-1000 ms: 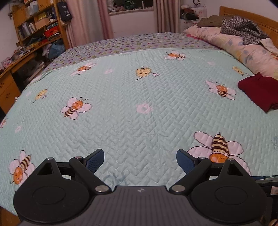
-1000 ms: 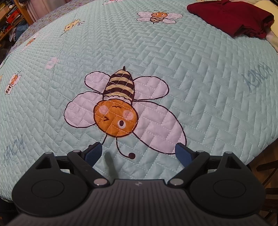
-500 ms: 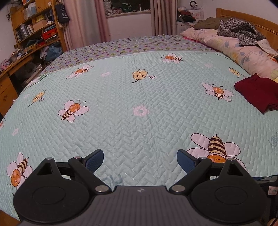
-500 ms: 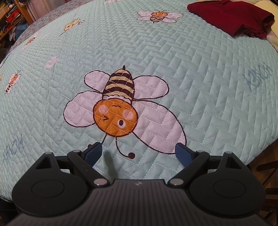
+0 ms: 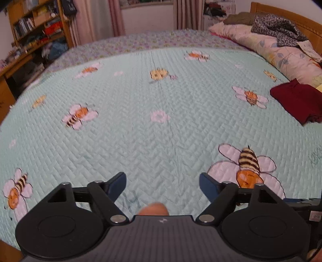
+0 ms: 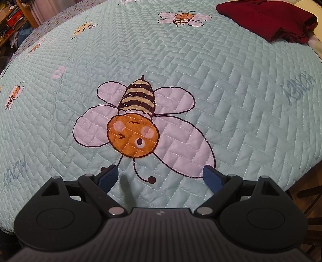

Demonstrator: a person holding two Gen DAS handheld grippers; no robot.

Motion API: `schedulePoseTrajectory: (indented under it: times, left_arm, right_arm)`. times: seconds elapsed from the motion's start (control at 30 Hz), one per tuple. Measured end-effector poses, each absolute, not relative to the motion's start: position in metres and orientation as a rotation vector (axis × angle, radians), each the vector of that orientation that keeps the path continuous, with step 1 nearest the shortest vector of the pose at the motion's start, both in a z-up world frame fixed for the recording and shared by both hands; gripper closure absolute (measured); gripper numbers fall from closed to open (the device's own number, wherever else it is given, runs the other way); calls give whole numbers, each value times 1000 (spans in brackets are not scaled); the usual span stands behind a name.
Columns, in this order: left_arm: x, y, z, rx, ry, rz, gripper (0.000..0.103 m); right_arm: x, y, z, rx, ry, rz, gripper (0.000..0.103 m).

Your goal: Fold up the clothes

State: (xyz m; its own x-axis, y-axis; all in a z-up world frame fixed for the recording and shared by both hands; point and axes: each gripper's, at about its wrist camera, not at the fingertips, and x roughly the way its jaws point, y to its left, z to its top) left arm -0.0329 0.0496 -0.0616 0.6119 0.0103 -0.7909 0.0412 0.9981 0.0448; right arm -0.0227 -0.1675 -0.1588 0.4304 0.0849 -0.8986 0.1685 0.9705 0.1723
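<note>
Right wrist view: my right tool (image 6: 160, 177) and left tool (image 5: 163, 186) gape empty; dark red cloth garment (image 6: 267, 19) lies folded on pale green quilted bed (image 6: 231, 80).

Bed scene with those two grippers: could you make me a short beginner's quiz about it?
1. True or false: the left gripper holds a garment.
2. What colour is the folded garment on the quilt? A) dark red B) blue C) white
3. Fill in: the right gripper hovers just in front of a large printed ____.

Key: 1 false, both grippers are open and empty; 2 A; 3 bee.
</note>
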Motion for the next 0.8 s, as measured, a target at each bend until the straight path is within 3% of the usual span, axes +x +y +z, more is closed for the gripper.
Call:
schedulePoseTrajectory:
  times: [0.8]
  left_arm:
    - [-20, 52, -88, 24, 1027, -11, 15]
  right_arm:
    - [-23, -169, -161, 254, 1131, -58, 12]
